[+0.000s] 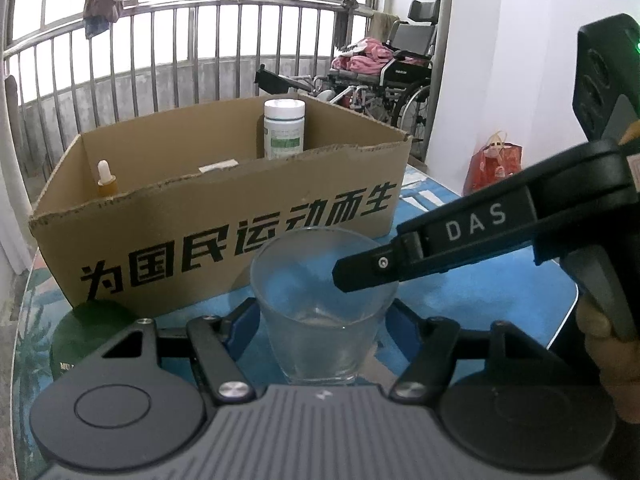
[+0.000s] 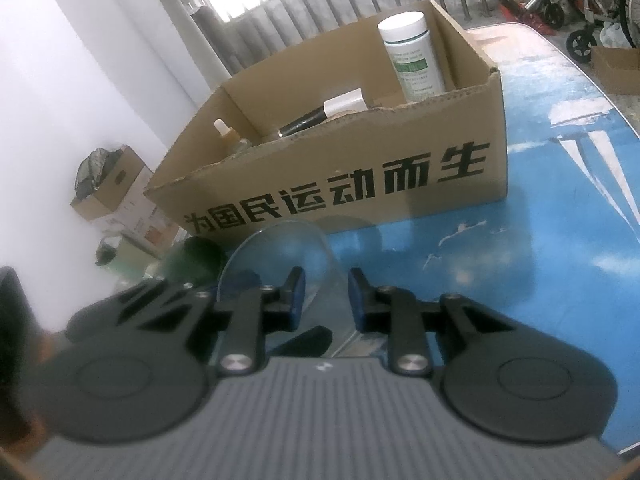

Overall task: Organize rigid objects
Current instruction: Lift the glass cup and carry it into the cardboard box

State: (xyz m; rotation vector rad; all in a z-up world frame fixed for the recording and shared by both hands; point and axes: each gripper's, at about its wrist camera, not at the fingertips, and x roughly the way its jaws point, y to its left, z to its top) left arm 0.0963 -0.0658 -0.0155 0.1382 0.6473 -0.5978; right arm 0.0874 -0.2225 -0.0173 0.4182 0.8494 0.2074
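Hand-held gripper point(image 1: 325, 316) around glass point(image 1: 320, 320)

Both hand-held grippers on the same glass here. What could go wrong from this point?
1. The left hand-held gripper holds the clear glass by its sides while the right hand-held gripper pinches only its rim wall; pulling apart could tip or crack it.
2. The cardboard box wall stands close behind; a low lift may clip it.
3. The dark green object beside the glass could get knocked.
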